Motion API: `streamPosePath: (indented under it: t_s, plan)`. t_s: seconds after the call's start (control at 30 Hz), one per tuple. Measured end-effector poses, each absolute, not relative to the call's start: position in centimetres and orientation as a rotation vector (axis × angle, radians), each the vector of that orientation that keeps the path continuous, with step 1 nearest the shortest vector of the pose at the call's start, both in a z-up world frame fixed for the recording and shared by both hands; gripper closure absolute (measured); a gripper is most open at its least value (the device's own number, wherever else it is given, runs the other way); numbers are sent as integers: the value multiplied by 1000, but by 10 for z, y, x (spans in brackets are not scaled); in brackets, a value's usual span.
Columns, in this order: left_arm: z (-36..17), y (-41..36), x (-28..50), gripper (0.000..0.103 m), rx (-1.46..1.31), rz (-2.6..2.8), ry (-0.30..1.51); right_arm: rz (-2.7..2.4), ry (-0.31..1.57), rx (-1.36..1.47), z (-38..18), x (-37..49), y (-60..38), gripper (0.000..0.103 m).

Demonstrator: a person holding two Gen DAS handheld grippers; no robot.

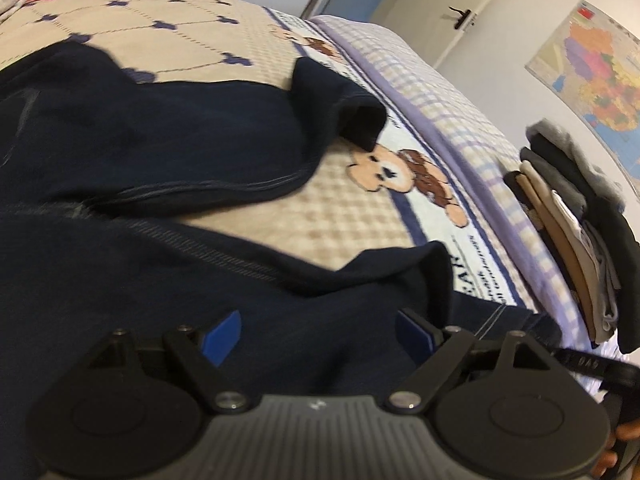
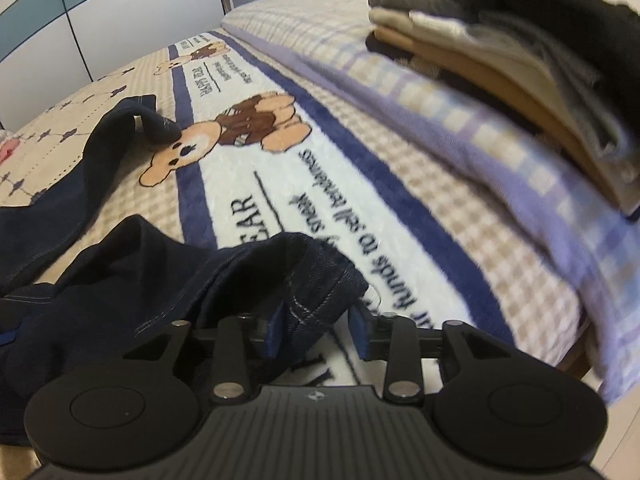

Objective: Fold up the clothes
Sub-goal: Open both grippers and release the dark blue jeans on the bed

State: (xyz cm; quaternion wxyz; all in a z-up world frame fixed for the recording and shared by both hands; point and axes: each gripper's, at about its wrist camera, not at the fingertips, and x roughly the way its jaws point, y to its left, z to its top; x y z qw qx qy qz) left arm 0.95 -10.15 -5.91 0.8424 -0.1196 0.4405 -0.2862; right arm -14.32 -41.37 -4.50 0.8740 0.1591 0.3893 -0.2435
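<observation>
Both wrist cameras looked steeply down, close over the bed (image 1: 360, 216); both caught the perhaps slightly blurred folded stack (image 2: 520, 60).

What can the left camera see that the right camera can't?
Only the left camera shows the map on the wall, the door handle, and the left tongs open above the dark blue garment. Only the right camera shows the right tongs with the garment's stitched hem between them. Both show the teddy bear blanket and the pile of folded clothes.
</observation>
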Motion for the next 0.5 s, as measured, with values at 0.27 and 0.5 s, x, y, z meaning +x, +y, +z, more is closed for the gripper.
streamPosePath:
  t_s: [0.27, 0.5]
  plan:
    - [-72, -72, -11, 17, -265, -626, 861, -538, 795, 357, -42, -141, -427, 59]
    - [-71, -65, -22, 16, -243, -640, 827, -676, 727, 294, -29, -147, -444, 55]
